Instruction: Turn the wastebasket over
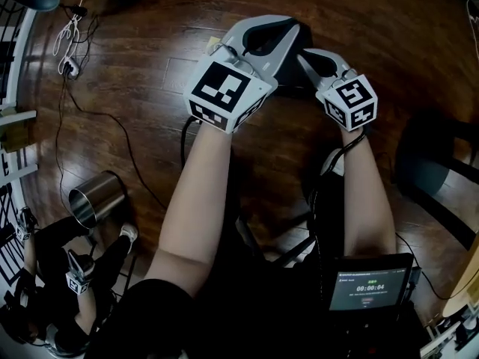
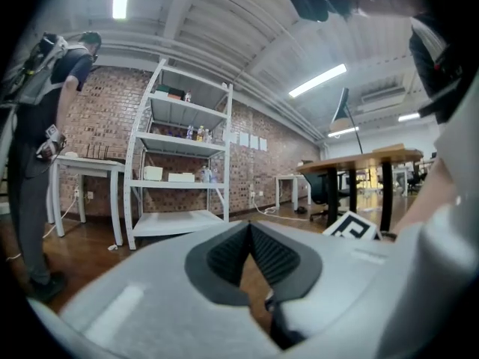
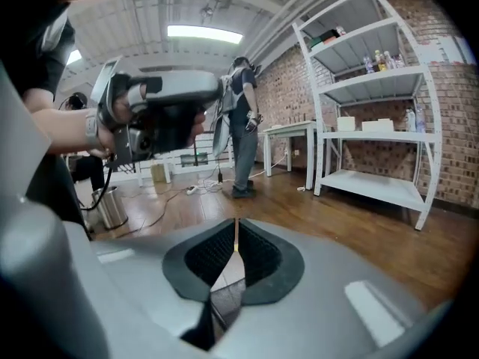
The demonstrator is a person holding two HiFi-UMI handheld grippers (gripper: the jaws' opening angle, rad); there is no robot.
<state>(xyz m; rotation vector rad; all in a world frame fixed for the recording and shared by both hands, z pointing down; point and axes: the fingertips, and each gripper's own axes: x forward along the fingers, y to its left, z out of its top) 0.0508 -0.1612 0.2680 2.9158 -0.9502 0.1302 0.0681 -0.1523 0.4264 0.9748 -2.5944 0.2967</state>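
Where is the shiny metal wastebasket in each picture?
Head view: the wastebasket is at the lower left, near the picture's edge.
Left gripper view: not in it.
Right gripper view: it is small, far at the left, about halfway down.
Shared landmark: the white shelf rack shows in both gripper views, but not in the head view.

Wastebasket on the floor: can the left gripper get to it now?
Probably not yet. The wastebasket stands well apart from the left gripper, whose jaws are shut; only floor and a cable lie between.

Timer digits, seemingly 00:00:04, on the small dark screen [image 1: 368,286]
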